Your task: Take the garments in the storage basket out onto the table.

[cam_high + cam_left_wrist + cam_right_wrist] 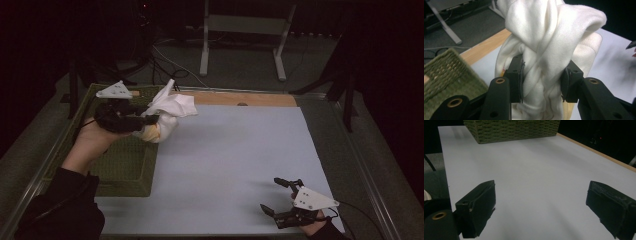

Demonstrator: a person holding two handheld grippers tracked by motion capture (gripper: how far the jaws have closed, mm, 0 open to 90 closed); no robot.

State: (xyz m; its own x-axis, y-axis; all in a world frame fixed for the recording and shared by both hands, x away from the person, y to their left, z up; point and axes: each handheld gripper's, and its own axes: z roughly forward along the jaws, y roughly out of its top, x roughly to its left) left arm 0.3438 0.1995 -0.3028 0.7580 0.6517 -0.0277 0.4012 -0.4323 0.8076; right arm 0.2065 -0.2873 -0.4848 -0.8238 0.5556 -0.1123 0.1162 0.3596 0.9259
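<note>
White cloth (549, 37): soft, light, limp, likely to sag; best gripped at its bunched middle. Left gripper (542, 80) pinches it there. Right gripper (541, 207) spread, empty.

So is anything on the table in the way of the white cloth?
Nothing visible is. The left gripper grips the white cloth above the green basket's right edge, and the white table sheet beside it lies bare.

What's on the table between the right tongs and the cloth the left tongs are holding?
Nothing: in the high view, bare white table runs from the right tongs up to the cloth. The right gripper view shows the same bare surface, up to the basket.
</note>
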